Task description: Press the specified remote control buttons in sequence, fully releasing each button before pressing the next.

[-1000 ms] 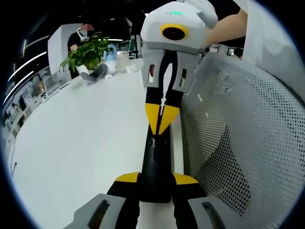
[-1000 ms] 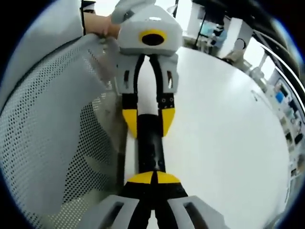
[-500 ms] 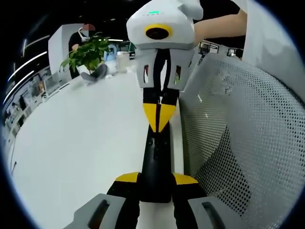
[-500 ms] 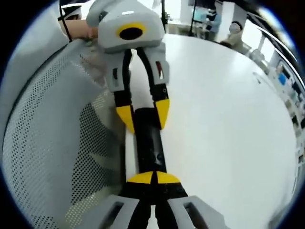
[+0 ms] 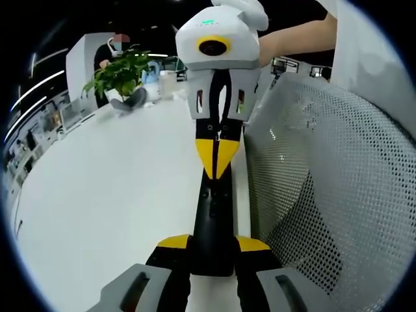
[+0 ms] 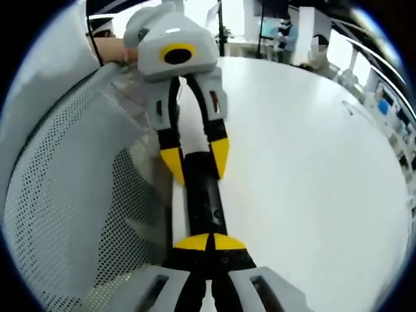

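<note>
A: What's the setting?

B: An open office behind a wide white tabletop. A pale mesh chair back rises along one side, and a potted plant sits at the far edge in the left gripper view.

A: And the task's thing?

B: A slim black remote control lies flat on the tabletop, just beside the chair back. In the right gripper view the same remote control runs straight away from the camera.

A: Who has hold of it?

B: The left gripper has its yellow-tipped fingers set narrowly, one on each long side of the near end, clamping it. In the right gripper view it grips what is there the far end.

A: The right gripper?

B: The right gripper has its fingers drawn together, tips touching, forming one blunt point over the other end. In the left gripper view the closed tip points down onto the button face; whether it actually touches a button, I cannot tell.

A: So what does the next press turn on?

B: The remote's long axis runs from one gripper to the other. My judgement: the right one is the presser and must travel along that axis to the next button, lifting clear first.
</note>
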`<act>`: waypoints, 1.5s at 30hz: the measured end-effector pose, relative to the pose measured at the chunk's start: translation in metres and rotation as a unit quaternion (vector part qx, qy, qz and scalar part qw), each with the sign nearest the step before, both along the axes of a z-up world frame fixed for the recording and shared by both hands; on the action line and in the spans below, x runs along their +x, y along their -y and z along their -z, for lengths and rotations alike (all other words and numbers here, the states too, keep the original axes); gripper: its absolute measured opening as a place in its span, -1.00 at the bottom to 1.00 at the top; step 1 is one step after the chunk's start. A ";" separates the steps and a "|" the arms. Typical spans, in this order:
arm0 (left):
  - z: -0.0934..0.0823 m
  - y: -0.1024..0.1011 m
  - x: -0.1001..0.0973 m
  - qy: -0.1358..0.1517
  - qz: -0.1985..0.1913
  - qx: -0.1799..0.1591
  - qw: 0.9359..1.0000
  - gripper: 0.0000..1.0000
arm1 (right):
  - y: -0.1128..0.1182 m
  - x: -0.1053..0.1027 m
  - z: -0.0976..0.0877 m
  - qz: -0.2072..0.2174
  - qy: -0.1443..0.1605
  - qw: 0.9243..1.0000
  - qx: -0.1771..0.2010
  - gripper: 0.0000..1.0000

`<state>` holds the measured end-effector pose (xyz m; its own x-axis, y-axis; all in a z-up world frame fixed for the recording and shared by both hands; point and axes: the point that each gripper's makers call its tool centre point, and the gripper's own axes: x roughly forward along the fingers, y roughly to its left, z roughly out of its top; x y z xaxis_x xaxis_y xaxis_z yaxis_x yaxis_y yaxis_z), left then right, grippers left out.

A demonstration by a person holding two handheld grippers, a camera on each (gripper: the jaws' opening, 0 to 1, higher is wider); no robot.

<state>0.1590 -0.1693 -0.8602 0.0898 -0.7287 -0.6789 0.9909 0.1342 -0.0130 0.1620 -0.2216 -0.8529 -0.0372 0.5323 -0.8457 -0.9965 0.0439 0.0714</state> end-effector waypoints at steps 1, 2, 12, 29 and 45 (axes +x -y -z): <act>0.000 0.000 0.000 0.000 0.000 0.000 1.000 -0.51 | 0.000 0.000 0.000 0.001 0.001 1.000 0.000 -1.00; 0.000 0.000 0.000 0.000 0.000 0.000 1.000 -0.51 | 0.000 0.000 0.000 -0.001 0.002 1.000 -0.002 -1.00; 0.000 0.000 0.000 0.000 0.000 0.000 1.000 -0.51 | 0.007 0.000 -0.001 0.008 -0.003 1.000 -0.008 -1.00; 0.000 0.000 0.000 0.000 0.001 0.001 1.000 -0.51 | 0.008 0.000 0.001 0.007 0.008 1.000 -0.024 -1.00; 0.000 0.000 0.000 0.000 0.000 0.000 1.000 -0.51 | 0.009 0.001 -0.001 0.024 0.021 0.999 0.015 -1.00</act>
